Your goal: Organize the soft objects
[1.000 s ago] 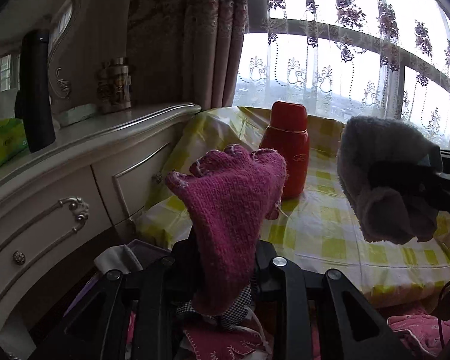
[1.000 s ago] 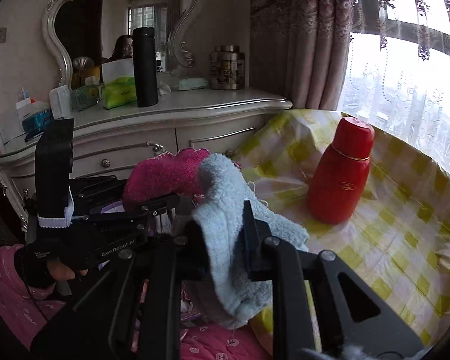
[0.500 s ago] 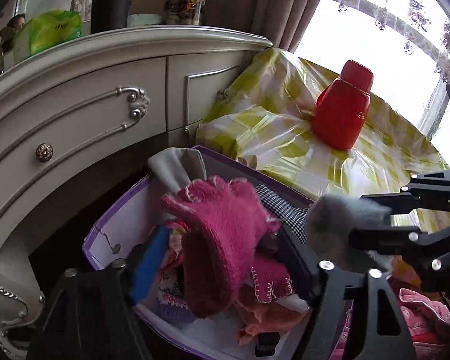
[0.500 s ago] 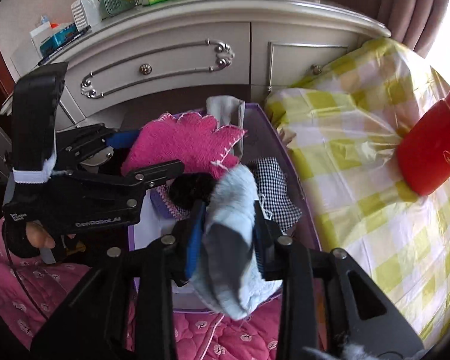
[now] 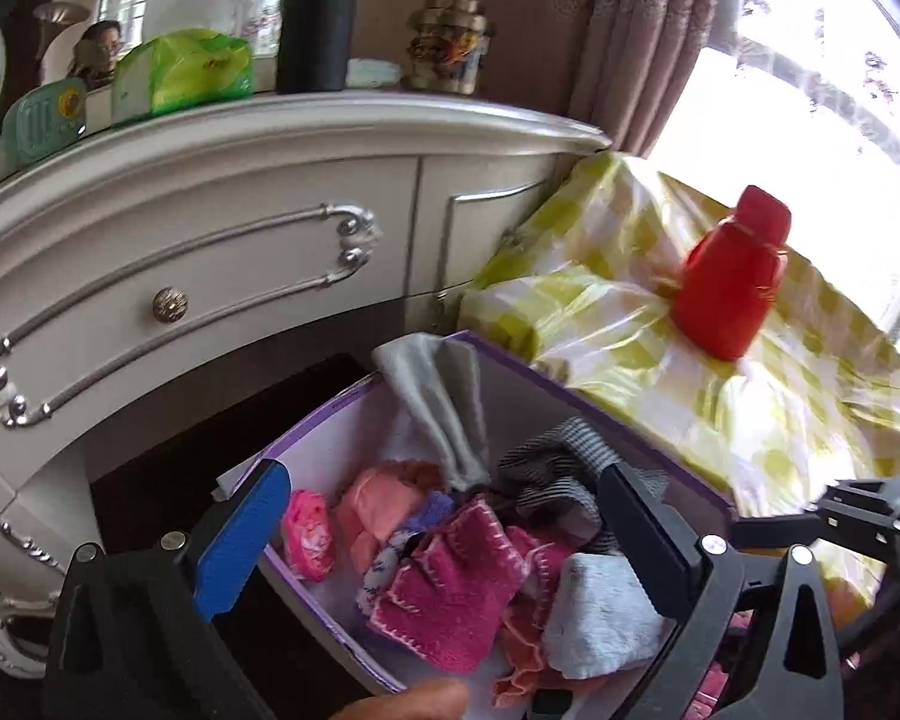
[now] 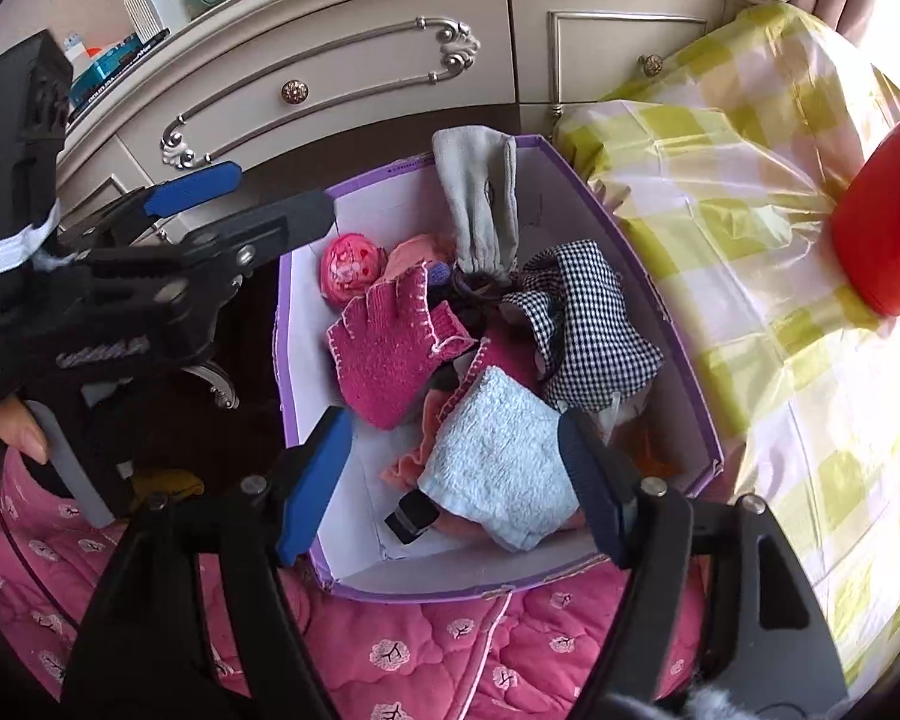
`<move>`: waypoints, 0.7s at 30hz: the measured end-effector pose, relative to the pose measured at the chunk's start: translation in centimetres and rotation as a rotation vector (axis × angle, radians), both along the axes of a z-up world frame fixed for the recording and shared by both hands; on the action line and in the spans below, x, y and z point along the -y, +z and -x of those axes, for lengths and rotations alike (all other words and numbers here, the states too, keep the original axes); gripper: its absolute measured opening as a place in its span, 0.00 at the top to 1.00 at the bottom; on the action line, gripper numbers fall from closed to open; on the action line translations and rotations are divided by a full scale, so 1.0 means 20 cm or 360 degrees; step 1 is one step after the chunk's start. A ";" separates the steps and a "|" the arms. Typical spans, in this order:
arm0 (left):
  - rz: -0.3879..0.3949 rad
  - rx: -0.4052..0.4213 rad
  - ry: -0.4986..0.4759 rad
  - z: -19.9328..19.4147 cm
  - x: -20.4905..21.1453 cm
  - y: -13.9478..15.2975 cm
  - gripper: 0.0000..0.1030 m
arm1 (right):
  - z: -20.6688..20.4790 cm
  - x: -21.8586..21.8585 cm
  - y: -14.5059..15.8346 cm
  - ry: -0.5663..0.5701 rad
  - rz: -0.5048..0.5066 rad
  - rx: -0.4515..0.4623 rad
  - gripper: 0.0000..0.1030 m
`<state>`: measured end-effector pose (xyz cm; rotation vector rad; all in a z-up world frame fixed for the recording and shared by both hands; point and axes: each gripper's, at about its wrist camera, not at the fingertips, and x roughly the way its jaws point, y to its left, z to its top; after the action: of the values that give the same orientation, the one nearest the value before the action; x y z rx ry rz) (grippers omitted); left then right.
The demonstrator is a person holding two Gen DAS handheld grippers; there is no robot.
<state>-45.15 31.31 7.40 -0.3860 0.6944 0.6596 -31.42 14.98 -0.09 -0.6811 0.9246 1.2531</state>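
Note:
A purple-rimmed box (image 6: 294,360) (image 5: 510,354) holds several soft items. The pink knitted glove (image 6: 390,348) (image 5: 450,594) lies loose in it, and the light blue towel cloth (image 6: 498,450) (image 5: 600,618) rests beside it. My left gripper (image 5: 444,534) (image 6: 264,198) hangs over the box's left side, its jaws opening wide with nothing between them. My right gripper (image 6: 453,480) hovers over the near end. Its jaws are opening, and the blue cloth lies below and between them with no pad pressing on it. A grey glove (image 6: 474,192) drapes over the far rim.
A cream dresser (image 6: 360,60) with drawers stands right behind the box. A table under a yellow checked cloth (image 6: 750,240) is at the right, with a red bottle (image 6: 882,234) on it. A pink quilt (image 6: 450,648) lies under the box's near side. A checked cloth (image 6: 582,324) also sits in the box.
Both grippers came down from level to point into the box and opened. The pink glove left the left gripper and the blue cloth left the right one; both now lie in the box.

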 end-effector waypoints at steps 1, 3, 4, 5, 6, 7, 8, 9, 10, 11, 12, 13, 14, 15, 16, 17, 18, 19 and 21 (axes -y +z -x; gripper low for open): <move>0.0013 -0.0046 0.0006 -0.02 0.00 -0.04 0.00 | 0.01 0.00 -0.01 0.0005 0.0018 0.0018 0.28; 0.0001 -0.0093 0.0002 -0.03 0.01 -0.09 0.00 | 0.01 0.00 -0.03 0.0003 0.0038 0.0036 0.28; -0.0016 -0.0120 -0.0008 -0.04 0.03 -0.10 0.00 | 0.00 0.00 -0.03 -0.0004 0.0043 0.0028 0.28; -0.0025 -0.0152 -0.0034 -0.04 0.04 -0.12 0.00 | -0.01 0.00 -0.04 -0.0018 0.0046 0.0021 0.28; -0.0026 -0.0178 -0.0055 -0.05 0.05 -0.13 0.00 | -0.02 -0.01 -0.05 -0.0037 0.0053 0.0018 0.28; -0.0023 -0.0198 -0.0058 -0.05 0.06 -0.13 0.00 | -0.02 -0.01 -0.06 -0.0057 0.0065 0.0019 0.28; -0.0015 -0.0207 -0.0055 -0.05 0.06 -0.14 0.00 | -0.03 -0.01 -0.06 -0.0076 0.0078 0.0017 0.28; -0.0003 -0.0209 -0.0053 -0.04 0.06 -0.14 0.00 | -0.04 -0.01 -0.07 -0.0091 0.0089 0.0011 0.28; 0.0014 -0.0208 -0.0055 -0.04 0.06 -0.15 0.00 | -0.05 -0.01 -0.08 -0.0104 0.0098 0.0004 0.28; 0.0030 -0.0208 -0.0054 -0.04 0.06 -0.15 0.00 | -0.06 -0.01 -0.08 -0.0115 0.0104 -0.0002 0.28; 0.0041 -0.0212 -0.0053 -0.04 0.06 -0.16 0.00 | -0.06 0.00 -0.09 -0.0125 0.0107 -0.0008 0.28; 0.0045 -0.0217 -0.0054 -0.04 0.06 -0.16 0.00 | -0.06 0.00 -0.09 -0.0132 0.0108 -0.0012 0.28; 0.0046 -0.0221 -0.0057 -0.05 0.06 -0.16 0.00 | -0.07 0.01 -0.09 -0.0137 0.0109 -0.0015 0.28; 0.0046 -0.0225 -0.0057 -0.05 0.06 -0.16 0.00 | -0.07 0.00 -0.09 -0.0140 0.0109 -0.0017 0.28; 0.0047 -0.0228 -0.0056 -0.05 0.07 -0.16 0.00 | -0.07 0.01 -0.09 -0.0141 0.0110 -0.0019 0.28; 0.0048 -0.0228 -0.0054 -0.05 0.07 -0.16 0.00 | -0.07 0.01 -0.10 -0.0141 0.0112 -0.0020 0.28; 0.0050 -0.0227 -0.0054 -0.05 0.07 -0.16 0.00 | -0.07 0.00 -0.10 -0.0145 0.0113 -0.0020 0.28; 0.0054 -0.0227 -0.0052 -0.05 0.07 -0.16 0.00 | -0.07 0.00 -0.10 -0.0144 0.0114 -0.0020 0.28; 0.0058 -0.0230 -0.0050 -0.05 0.07 -0.16 0.00 | -0.06 -0.01 -0.11 -0.0141 0.0120 -0.0022 0.28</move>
<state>-44.13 29.97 4.12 -0.3630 0.8493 0.6501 -30.19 15.16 -2.27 -0.6840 1.0071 1.1503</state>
